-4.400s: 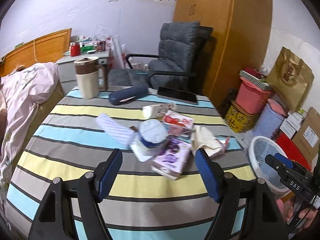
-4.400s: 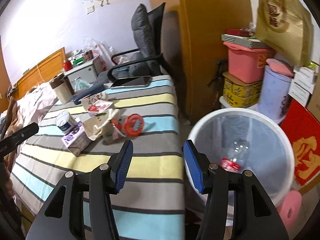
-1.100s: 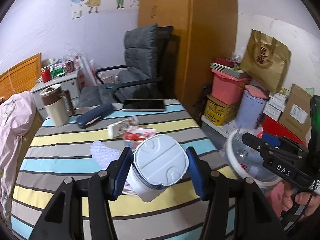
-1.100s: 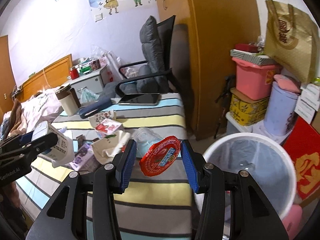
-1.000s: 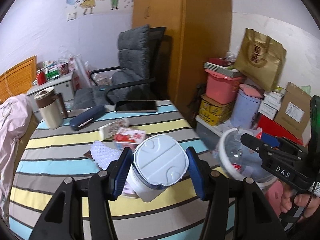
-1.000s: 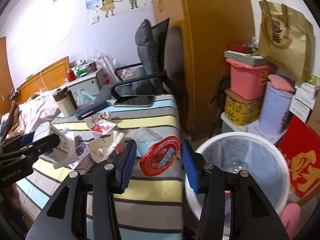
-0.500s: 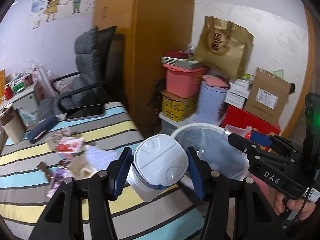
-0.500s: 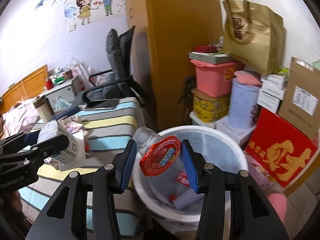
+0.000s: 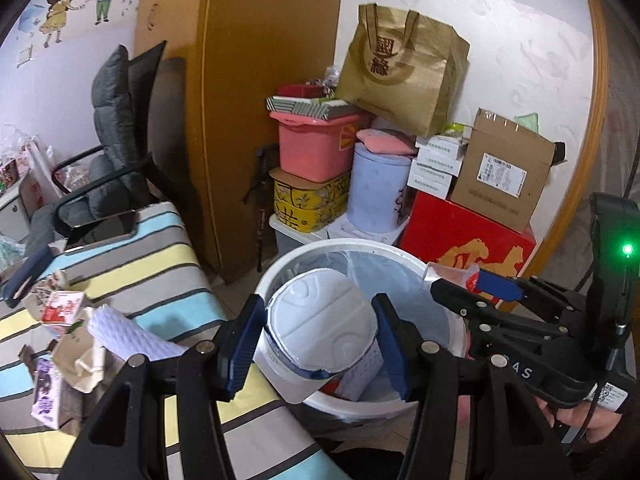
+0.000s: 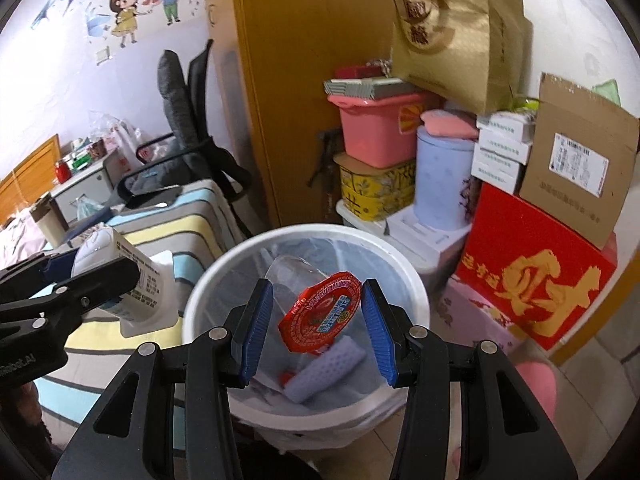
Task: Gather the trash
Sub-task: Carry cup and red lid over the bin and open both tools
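Both tools hover over the white lined round bin (image 10: 416, 296), apparently for dropping: left tool (image 9: 316, 344) clenching a white foil-lidded plastic cup (image 9: 320, 332), right tool (image 10: 318, 330) a clear red-lidded plastic cup (image 10: 320, 316).

We're looking down along each gripper's fingers, both cameras tilting close over the white bin (image 9: 416, 402) (image 10: 304, 236); both are sharing the bin, the striped table (image 9: 132, 248) (image 10: 192, 224) and the boxes behind.
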